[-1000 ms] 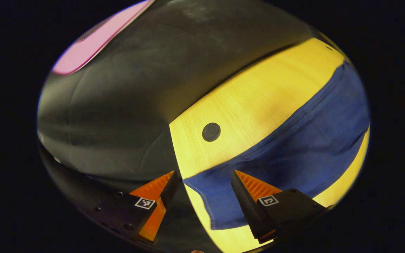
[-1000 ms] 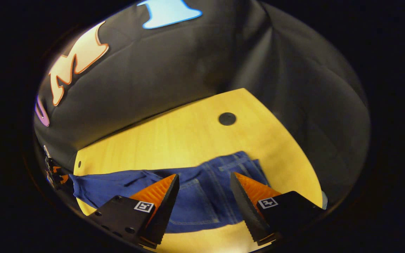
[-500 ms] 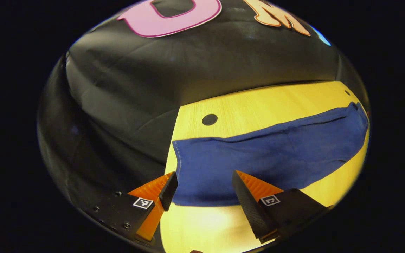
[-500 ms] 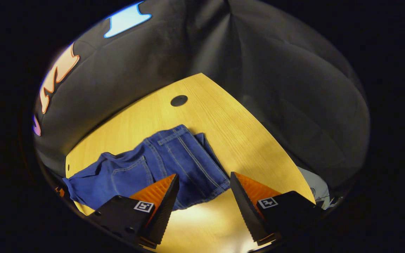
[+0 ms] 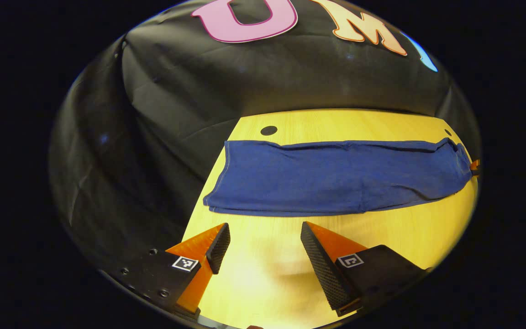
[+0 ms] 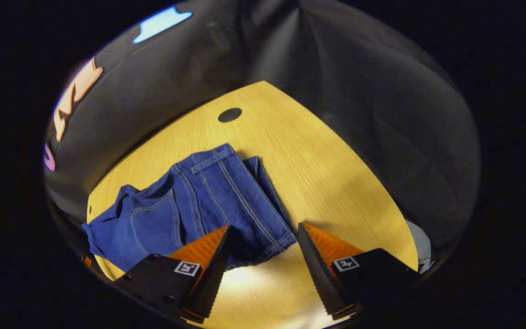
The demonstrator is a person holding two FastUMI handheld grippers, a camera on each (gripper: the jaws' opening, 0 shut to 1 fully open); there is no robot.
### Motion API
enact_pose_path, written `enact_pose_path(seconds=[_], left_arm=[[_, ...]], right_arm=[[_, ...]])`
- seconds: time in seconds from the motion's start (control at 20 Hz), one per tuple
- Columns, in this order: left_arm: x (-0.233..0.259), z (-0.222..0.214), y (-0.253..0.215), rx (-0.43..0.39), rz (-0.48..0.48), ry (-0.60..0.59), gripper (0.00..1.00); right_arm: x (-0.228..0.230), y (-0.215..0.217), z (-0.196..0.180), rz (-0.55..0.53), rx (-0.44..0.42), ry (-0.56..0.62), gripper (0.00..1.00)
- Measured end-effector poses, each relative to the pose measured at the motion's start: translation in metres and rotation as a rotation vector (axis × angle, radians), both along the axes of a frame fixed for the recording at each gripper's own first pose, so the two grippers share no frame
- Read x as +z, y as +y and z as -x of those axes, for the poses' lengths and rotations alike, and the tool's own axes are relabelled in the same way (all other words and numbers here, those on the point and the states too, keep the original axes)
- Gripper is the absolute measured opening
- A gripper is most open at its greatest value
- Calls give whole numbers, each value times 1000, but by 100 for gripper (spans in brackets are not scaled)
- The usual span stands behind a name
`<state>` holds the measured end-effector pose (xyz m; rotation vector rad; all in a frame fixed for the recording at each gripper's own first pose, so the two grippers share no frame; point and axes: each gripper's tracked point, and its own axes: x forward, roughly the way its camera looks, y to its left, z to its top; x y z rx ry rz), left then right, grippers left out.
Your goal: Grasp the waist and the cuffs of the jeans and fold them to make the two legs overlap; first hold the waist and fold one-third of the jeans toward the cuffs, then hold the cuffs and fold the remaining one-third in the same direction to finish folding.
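Blue jeans (image 5: pixel 336 176) lie stretched flat across the wooden table (image 5: pixel 372 237), at twelve o'clock from my left gripper (image 5: pixel 263 249), whose jaws are apart and empty. My right gripper (image 6: pixel 260 249) hovers, jaws apart, over the waist end (image 6: pixel 226 196), denim between its fingers but not clamped.

Left gripper (image 5: pixel 263 246) and right gripper (image 6: pixel 260 249), both with fingers spread wide, nothing between them.

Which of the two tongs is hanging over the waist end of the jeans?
The right tongs: between them lies the waist with its belt loops and stitched seams. The left tongs face the plain leg end of the jeans.
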<state>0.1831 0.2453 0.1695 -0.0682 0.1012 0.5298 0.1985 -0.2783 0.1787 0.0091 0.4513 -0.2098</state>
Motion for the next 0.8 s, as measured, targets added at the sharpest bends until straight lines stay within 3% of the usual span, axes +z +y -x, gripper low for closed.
enact_pose_path(seconds=[0.15,0.25,0.45,0.6,0.7,0.8], left_arm=[[11,-1,-1,1,33,-55,95],[10,-3,-1,-5,62,-71,95],[8,-2,-2,-13,69,-55,95],[7,-3,-1,-21,87,-68,95],[8,-3,0,-13,122,-83,95],[9,-3,2,4,151,-96,95]], right_arm=[[-9,12,-2,38,55,0,80],[-9,16,0,51,29,-38,55],[-9,18,-1,-45,-16,-81,24],[-1,18,-2,-95,-53,-104,10],[0,19,3,-66,-57,-111,2],[10,23,6,-27,-57,-150,4]])
